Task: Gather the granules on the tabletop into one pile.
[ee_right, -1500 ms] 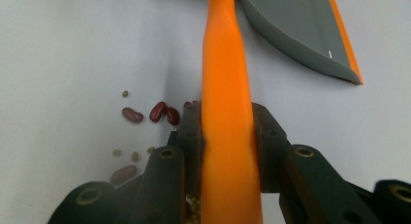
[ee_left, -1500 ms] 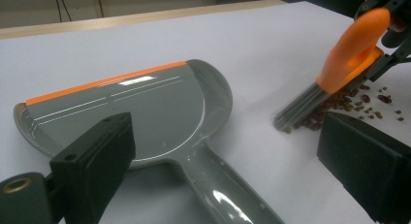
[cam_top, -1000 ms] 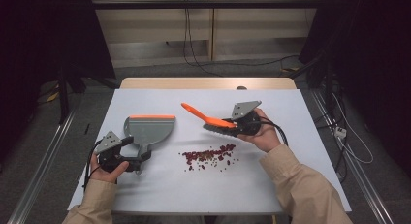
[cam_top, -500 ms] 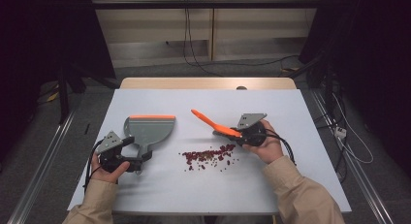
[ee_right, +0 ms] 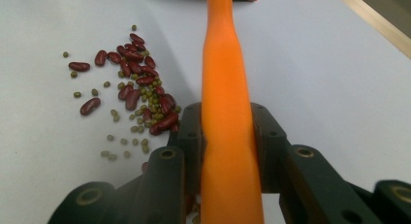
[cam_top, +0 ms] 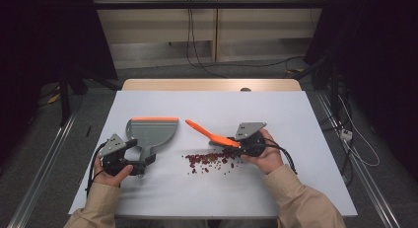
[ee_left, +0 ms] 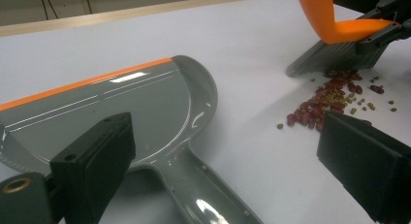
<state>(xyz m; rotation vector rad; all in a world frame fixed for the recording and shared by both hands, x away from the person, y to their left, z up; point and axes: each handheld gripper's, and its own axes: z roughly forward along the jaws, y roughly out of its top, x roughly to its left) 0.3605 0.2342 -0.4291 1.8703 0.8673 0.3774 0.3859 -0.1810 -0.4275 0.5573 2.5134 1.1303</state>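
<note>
A white table top [cam_top: 305,139] lay over a light wooden table edge [cam_top: 212,85]. Beyond it stood a pale wall panel [cam_top: 162,25] with black cables [cam_top: 190,45] trailing to the grey floor [cam_top: 44,154]. Metal rails [cam_top: 39,188] ran alongside both flanks.

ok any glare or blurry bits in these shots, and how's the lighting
High view: the white table is evenly lit, the room around it dark. Left gripper view: bright glare streaks on the grey dustpan; its near black jaws look soft. Right gripper view: the beans are fairly sharp, while the orange brush handle blurs toward the bottom edge.
</note>
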